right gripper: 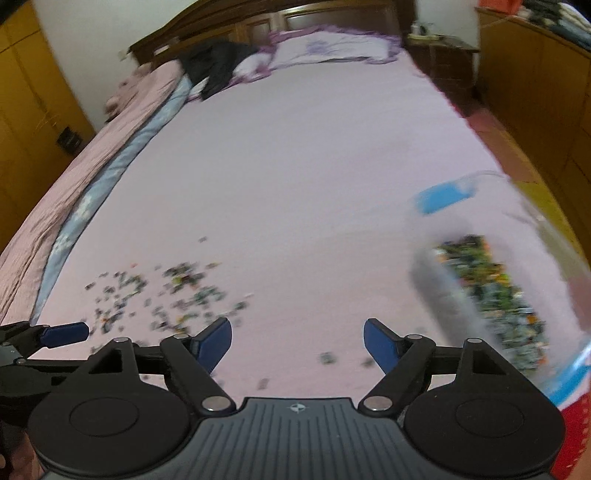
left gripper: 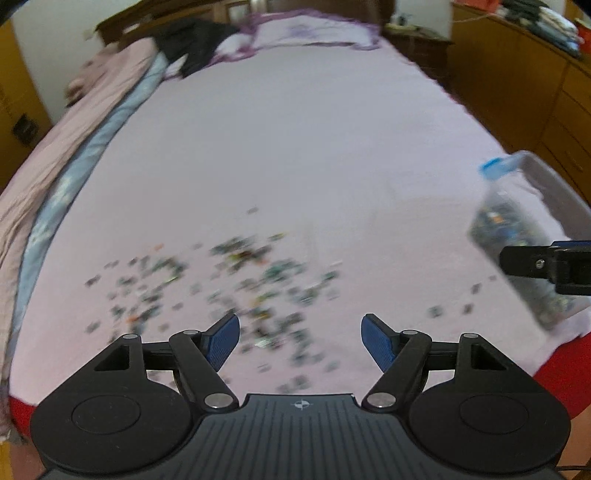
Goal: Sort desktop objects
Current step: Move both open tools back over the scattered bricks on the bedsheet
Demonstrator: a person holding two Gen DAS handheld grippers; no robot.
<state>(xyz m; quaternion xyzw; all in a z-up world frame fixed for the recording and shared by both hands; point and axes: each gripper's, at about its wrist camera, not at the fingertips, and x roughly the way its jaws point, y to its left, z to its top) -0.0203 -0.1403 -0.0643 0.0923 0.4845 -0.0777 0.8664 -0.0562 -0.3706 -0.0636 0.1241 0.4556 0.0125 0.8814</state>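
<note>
Several small multicoloured pieces [left gripper: 240,288] lie scattered on the pink bedsheet [left gripper: 295,147], blurred by motion. My left gripper [left gripper: 300,339] hovers open just above the near side of the scatter, nothing between its blue pads. At the right stands a clear plastic box [left gripper: 517,236] with a blue clasp, holding many similar pieces. A finger of my right gripper [left gripper: 532,262] shows in front of that box. In the right wrist view my right gripper [right gripper: 297,343] is open and empty over the sheet, with the box [right gripper: 491,288] close at its right and the scattered pieces [right gripper: 177,291] at its left.
A folded pink and blue quilt [left gripper: 55,177] runs along the bed's left side. A pillow [left gripper: 314,29] and a dark garment [left gripper: 195,40] lie at the headboard end. Wooden cabinets [left gripper: 524,85] line the right wall. The bed's red front edge [left gripper: 565,369] is near.
</note>
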